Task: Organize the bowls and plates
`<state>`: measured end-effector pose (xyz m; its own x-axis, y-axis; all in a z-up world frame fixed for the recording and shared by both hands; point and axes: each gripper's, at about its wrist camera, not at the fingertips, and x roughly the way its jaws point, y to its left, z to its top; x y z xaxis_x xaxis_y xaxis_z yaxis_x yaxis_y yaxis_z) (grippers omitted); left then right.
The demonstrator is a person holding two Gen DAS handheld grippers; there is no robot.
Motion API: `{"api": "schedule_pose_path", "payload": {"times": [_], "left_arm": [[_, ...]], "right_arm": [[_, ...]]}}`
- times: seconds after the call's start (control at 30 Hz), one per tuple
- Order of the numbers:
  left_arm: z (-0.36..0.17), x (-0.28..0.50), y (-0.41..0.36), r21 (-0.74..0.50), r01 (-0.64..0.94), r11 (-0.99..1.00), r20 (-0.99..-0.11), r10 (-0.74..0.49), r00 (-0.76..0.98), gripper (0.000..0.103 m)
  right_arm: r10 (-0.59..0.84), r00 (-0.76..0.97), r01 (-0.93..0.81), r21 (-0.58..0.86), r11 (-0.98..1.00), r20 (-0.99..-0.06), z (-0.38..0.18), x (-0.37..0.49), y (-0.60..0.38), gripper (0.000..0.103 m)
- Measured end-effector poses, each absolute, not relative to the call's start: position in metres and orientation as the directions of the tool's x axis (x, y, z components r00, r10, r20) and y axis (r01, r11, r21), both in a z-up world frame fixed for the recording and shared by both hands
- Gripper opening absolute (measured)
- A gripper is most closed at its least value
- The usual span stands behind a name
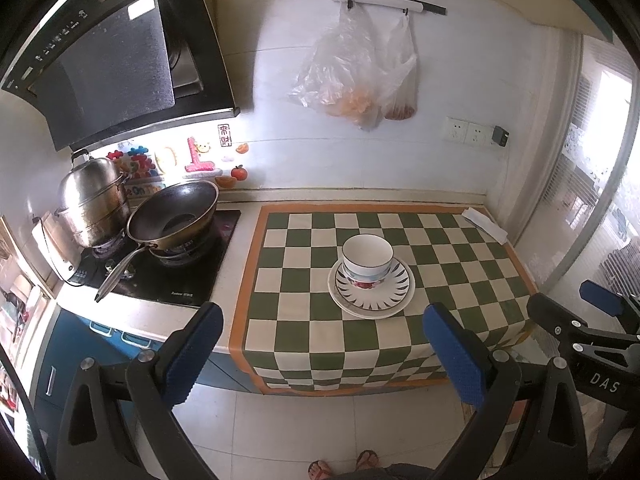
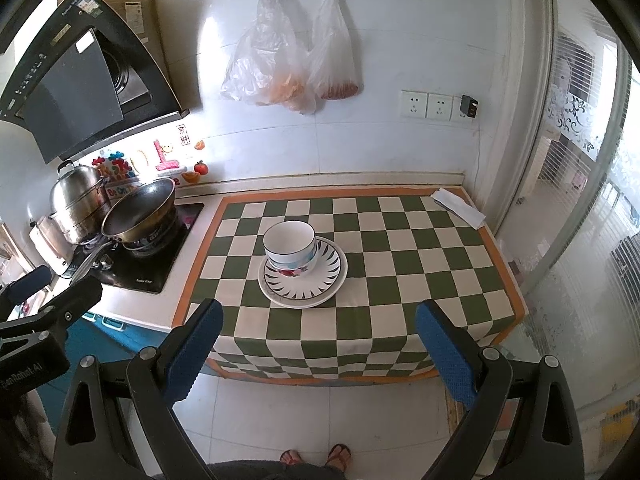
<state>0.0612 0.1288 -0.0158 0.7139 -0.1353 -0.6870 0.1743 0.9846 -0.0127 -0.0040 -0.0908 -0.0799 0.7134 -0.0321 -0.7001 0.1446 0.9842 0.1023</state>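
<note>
The bowl (image 1: 367, 256) and plates (image 1: 372, 290) look like glossy glazed ceramic. A matt checked cloth (image 2: 400, 248) covers the counter. The steamer pot (image 1: 92, 200) is shiny metal.

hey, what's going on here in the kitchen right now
A person stands at the counter with a two-finger gripper in each hand. The left gripper and the right gripper are both open and empty, held back over the floor short of the counter edge. On the green checkered cloth a white bowl sits on a patterned plate, which appears to rest on another plate. Nothing is being touched. A wok and a steel pot sit on the stove to the left.
</note>
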Motion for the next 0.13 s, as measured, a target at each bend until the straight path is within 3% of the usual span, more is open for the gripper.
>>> {"api": "schedule_pose_path", "payload": {"times": [0.13], "left_arm": [[-0.0159, 0.0618, 0.1296, -0.013, 0.176, 0.984, -0.687, -0.137, 0.714, 0.103]], "right_arm": [[-0.035, 0.715, 0.146, 0.1, 0.984, -0.699, -0.0793, -0.0029, -0.0897, 0.099]]}}
